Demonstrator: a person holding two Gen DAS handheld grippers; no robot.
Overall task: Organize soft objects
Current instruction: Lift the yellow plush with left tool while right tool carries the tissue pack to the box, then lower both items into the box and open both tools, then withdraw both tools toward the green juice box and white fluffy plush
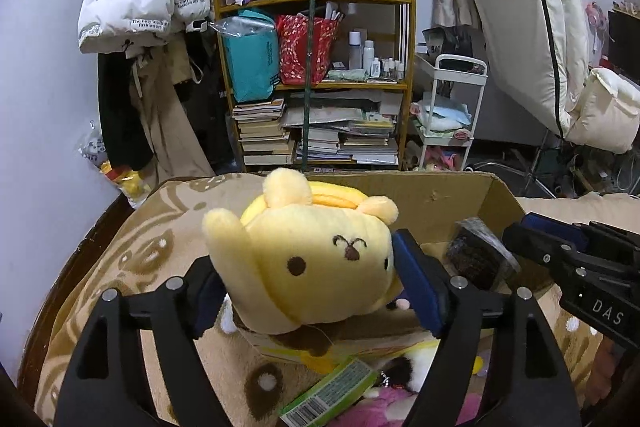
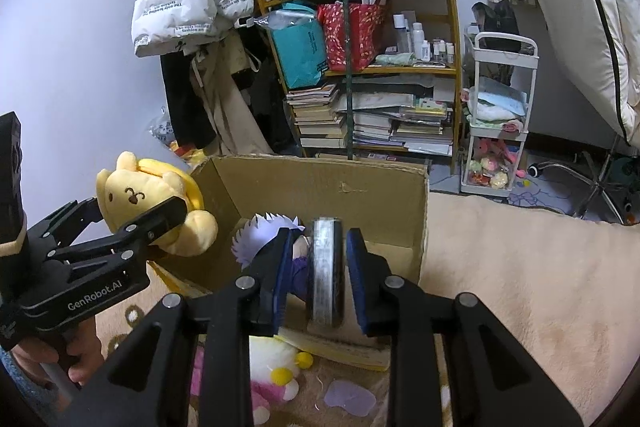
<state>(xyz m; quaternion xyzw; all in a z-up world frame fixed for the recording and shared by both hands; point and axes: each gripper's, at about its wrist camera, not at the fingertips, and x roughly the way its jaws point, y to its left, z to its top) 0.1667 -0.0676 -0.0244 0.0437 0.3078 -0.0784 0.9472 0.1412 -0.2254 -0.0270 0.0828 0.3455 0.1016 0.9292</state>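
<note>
Left gripper (image 1: 308,279): clamped on yellow dog plush (image 1: 308,251), held above cardboard box (image 2: 320,183) edge; right gripper (image 2: 316,275): jaws flank wrapped dark disc (image 2: 325,271) over box, contact unclear; white-haired doll (image 2: 268,231) already boxed; pink-and-white plush (image 2: 268,367) remains outside.

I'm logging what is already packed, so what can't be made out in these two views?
- Cardboard box floor, right wrist view: hidden by the right gripper and a wrapped disc.
- White-haired doll: mostly behind the left finger.
- Yellow dog plush, left wrist view: underside hidden by left gripper.
- Green packet: print too small.
</note>
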